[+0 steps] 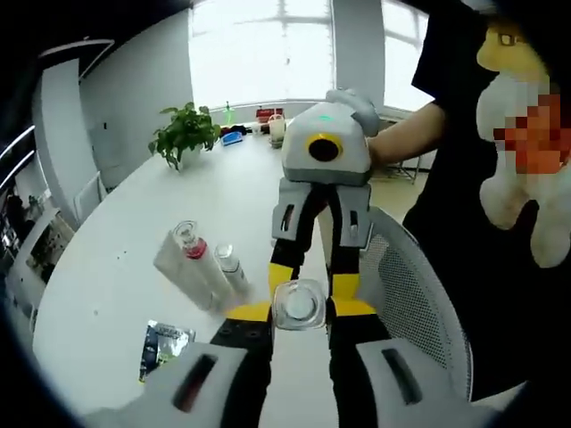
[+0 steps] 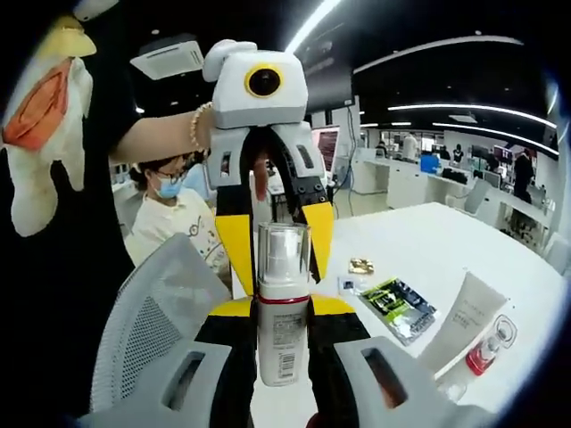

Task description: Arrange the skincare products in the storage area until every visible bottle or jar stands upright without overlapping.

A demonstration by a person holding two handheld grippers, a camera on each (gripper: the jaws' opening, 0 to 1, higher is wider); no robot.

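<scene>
Pump bottle (image 2: 284,303) pinched by both grippers above the white desk (image 1: 134,267).
The bottle has a clear cap, red collar and barcoded label; the left gripper (image 1: 300,308) and right gripper (image 2: 284,308) each press yellow-tipped jaws onto it from opposite sides. A white tube (image 2: 464,323), a red-collared clear bottle (image 2: 486,349) and a glossy sachet (image 2: 397,308) lie near the desk's edge beside a mesh chair (image 1: 419,303).

bottle (image 2: 283,308) between both grippers' jaws, above table (image 1: 134,267); tubes (image 1: 201,263) lying left.
</scene>
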